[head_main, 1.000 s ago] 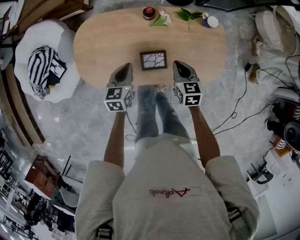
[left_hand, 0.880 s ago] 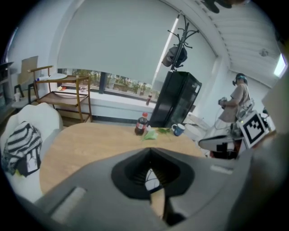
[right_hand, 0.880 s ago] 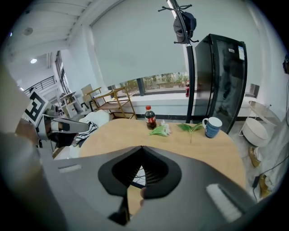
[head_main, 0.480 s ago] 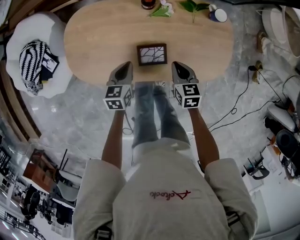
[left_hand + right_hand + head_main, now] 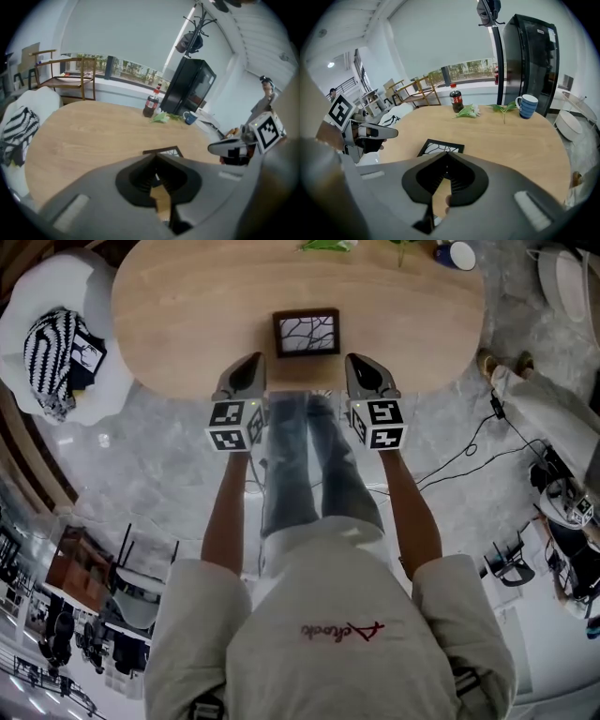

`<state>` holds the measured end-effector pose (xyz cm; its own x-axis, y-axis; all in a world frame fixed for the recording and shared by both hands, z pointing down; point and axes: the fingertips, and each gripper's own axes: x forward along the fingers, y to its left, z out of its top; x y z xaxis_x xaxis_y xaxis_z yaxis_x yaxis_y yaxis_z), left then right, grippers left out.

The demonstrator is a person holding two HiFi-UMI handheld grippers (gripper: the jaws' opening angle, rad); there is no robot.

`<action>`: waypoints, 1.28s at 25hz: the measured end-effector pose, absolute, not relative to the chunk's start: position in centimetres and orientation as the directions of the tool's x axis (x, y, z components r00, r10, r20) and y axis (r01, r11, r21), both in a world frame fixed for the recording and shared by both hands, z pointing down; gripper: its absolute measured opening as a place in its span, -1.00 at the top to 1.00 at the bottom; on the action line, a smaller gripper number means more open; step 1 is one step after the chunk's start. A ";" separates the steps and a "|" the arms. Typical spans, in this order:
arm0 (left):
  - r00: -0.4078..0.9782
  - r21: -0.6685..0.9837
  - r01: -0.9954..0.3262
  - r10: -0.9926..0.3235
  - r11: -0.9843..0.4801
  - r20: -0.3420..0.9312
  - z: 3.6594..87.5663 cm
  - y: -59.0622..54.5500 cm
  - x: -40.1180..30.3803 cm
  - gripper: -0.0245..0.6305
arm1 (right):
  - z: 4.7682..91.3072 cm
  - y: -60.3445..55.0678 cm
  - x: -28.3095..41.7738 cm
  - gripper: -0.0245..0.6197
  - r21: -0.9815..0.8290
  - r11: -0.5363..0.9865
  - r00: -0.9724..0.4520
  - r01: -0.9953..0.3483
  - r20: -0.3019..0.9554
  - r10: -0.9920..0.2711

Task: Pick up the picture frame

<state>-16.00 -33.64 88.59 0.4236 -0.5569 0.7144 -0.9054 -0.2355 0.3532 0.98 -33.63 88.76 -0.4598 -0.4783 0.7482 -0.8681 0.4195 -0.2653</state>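
the left gripper (image 5: 249, 367) has its jaws pressed together with nothing between them, and hovers over the near edge of the oval wooden table (image 5: 187, 315). the right gripper (image 5: 362, 367), level with it, is closed and empty too. just beyond and between their tips, the dark picture frame (image 5: 306, 332) lies flat on the table, touched by neither. at the far edge stand a cola bottle (image 5: 456, 99), a blue striped mug (image 5: 528, 106) and a leafy sprig (image 5: 502, 108).

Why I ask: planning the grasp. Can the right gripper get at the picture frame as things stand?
Probably yes: the picture frame lies flat on the table ahead of the right gripper, with bare tabletop between them. Its jaws are shut, so they would need opening first.
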 end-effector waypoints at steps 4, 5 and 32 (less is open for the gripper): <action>0.425 0.362 -0.905 -0.541 -0.224 0.726 90.2 -33.3 -15.9 0.93 | 89.9 -33.5 0.6 0.90 -0.271 0.420 -0.462 -0.866 0.755 -0.466; 0.427 0.365 -0.904 -0.537 -0.225 0.728 90.6 -33.2 -15.8 0.93 | 90.2 -33.5 0.5 0.91 -0.273 0.419 -0.462 -0.866 0.756 -0.464; 0.465 0.425 -0.885 -0.415 -0.191 0.782 99.3 -34.6 -13.4 0.53 | 99.3 -35.8 0.3 0.49 -0.336 0.350 -0.458 -0.875 0.807 -0.372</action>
<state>-13.39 -34.55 99.28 0.4651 -0.4148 0.7820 -0.8848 -0.1909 0.4250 0.26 -35.84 99.34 -0.4585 -0.3717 0.8072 -0.8746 0.3499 -0.3356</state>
